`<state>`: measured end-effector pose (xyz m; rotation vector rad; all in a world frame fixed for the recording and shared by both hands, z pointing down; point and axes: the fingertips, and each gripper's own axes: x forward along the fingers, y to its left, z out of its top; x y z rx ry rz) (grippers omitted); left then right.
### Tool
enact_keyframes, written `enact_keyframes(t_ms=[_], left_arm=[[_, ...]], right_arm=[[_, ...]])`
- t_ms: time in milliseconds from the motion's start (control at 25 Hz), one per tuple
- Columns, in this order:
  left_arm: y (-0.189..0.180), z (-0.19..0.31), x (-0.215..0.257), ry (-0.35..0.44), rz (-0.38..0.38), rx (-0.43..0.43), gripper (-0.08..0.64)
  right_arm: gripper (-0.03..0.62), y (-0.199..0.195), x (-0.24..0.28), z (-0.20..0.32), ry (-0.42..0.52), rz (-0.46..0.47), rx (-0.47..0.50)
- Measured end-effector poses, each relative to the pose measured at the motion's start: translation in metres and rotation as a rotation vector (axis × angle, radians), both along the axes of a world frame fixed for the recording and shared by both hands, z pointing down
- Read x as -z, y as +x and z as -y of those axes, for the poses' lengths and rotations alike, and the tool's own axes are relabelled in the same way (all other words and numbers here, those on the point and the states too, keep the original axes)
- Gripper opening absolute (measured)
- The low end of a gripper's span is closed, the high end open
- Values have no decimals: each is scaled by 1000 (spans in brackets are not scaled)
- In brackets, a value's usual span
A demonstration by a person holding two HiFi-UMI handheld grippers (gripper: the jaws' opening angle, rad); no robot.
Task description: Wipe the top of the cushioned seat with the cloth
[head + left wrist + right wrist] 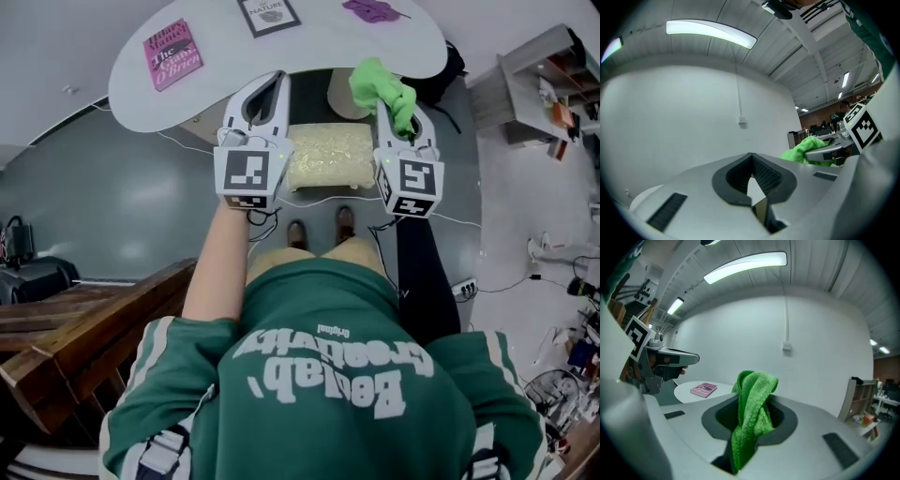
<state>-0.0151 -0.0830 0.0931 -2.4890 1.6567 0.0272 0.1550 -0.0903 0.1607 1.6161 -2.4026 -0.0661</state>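
A cream cushioned seat [328,157] stands on the grey floor in front of the person's feet, seen in the head view between both grippers. My right gripper [389,105] is held above the seat's right side, shut on a bright green cloth [380,86]. In the right gripper view the cloth [752,413] hangs bunched between the jaws and sticks up past the tips. My left gripper [277,79] is raised over the seat's left edge, shut with nothing in it; its tips meet [751,155]. The left gripper view also catches the cloth [805,147] off to the right.
A white round table [150,89] lies just beyond the seat, carrying a pink book [172,54], a framed picture [268,15] and a purple item [373,10]. Shelving [553,84] stands at the far right. Wooden furniture [84,328] sits at the lower left. Cables run across the floor.
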Motion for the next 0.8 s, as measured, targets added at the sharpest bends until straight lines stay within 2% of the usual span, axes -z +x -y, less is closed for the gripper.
enact_keyframes(t_ms=[200, 640, 800], left_arm=[[-11, -9, 20, 35, -5, -26, 15], [-15, -21, 38, 67, 8, -37, 15], [-14, -25, 37, 46, 9, -54, 15]], right_arm=[[84, -6, 25, -14, 42, -6, -20], [84, -9, 40, -29, 71, 12, -17], [85, -9, 43, -33, 75, 24, -29]])
